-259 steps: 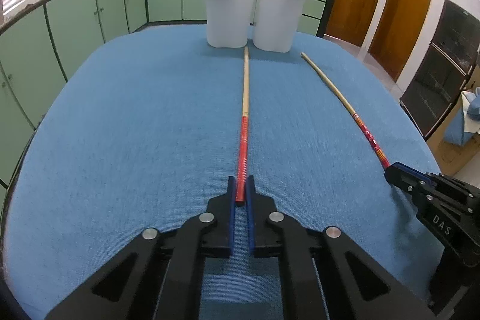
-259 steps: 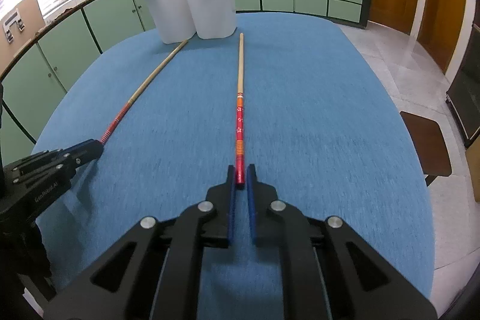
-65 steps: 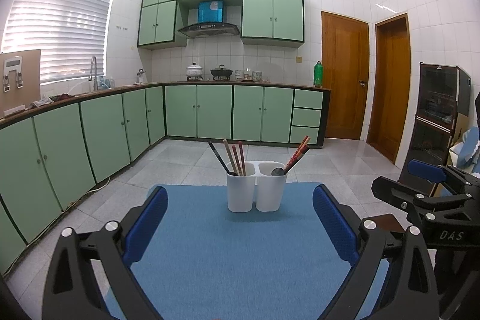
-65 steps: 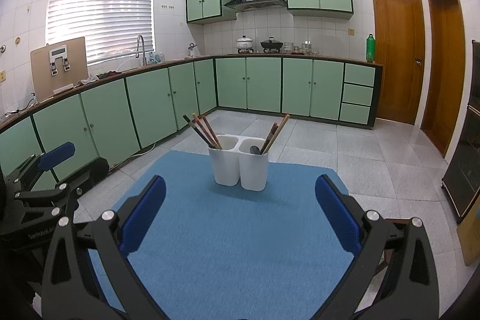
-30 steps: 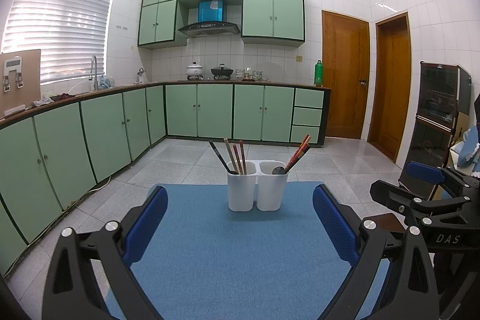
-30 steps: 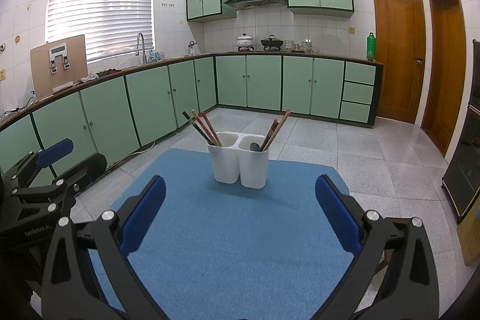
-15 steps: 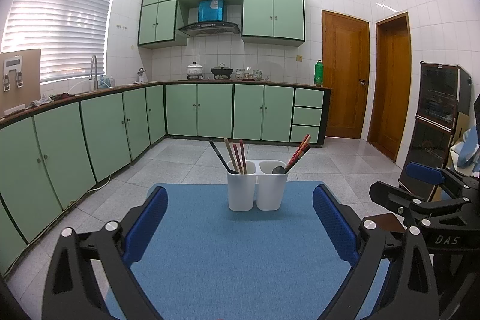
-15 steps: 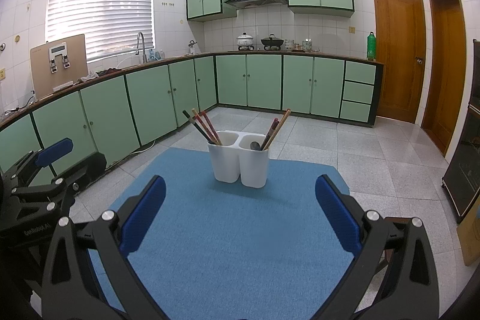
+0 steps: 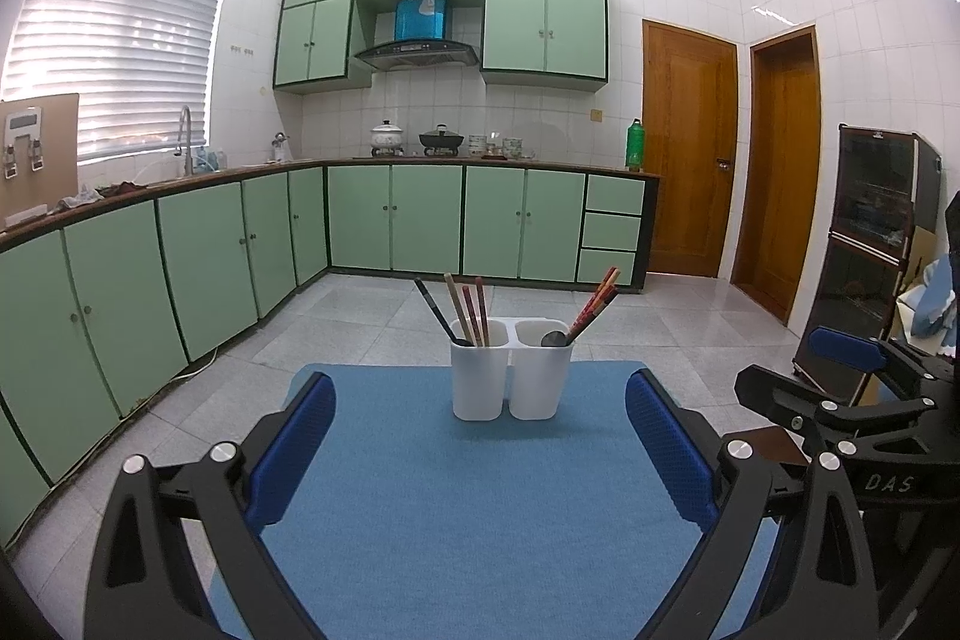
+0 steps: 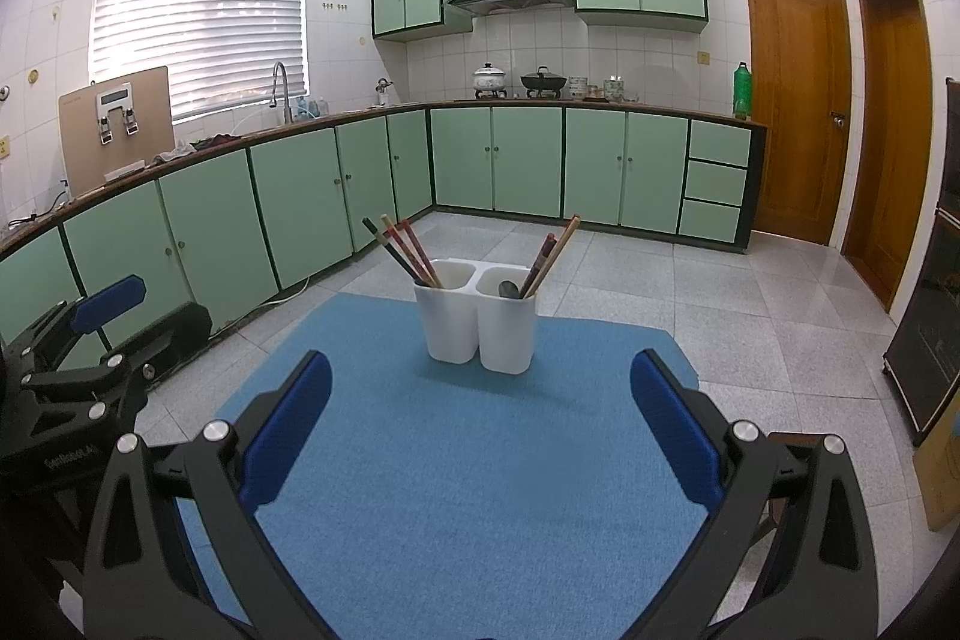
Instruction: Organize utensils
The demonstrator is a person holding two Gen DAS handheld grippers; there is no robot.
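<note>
A white two-cup utensil holder [image 9: 510, 376] stands at the far end of the blue-covered table [image 9: 456, 508]; it also shows in the right wrist view [image 10: 477, 319]. Chopsticks [image 9: 474, 307] and a dark spoon stand in its left cup, and red chopsticks [image 9: 594, 301] with a spoon in its right cup. My left gripper [image 9: 480, 436] is open and empty, held above the near side of the table. My right gripper [image 10: 480, 409] is open and empty too. Each gripper shows at the edge of the other's view, the right one [image 9: 840, 388] and the left one [image 10: 90, 340].
Green kitchen cabinets [image 9: 390, 226] run along the back and left walls beyond a tiled floor. Two wooden doors [image 9: 690, 154] stand at the right. A dark glass cabinet [image 9: 870, 244] stands at the far right, near the table.
Since 8.6 s ago both grippers have let go of the chopsticks, opened and drawn back from the table. Over the last second nothing has visibly moved.
</note>
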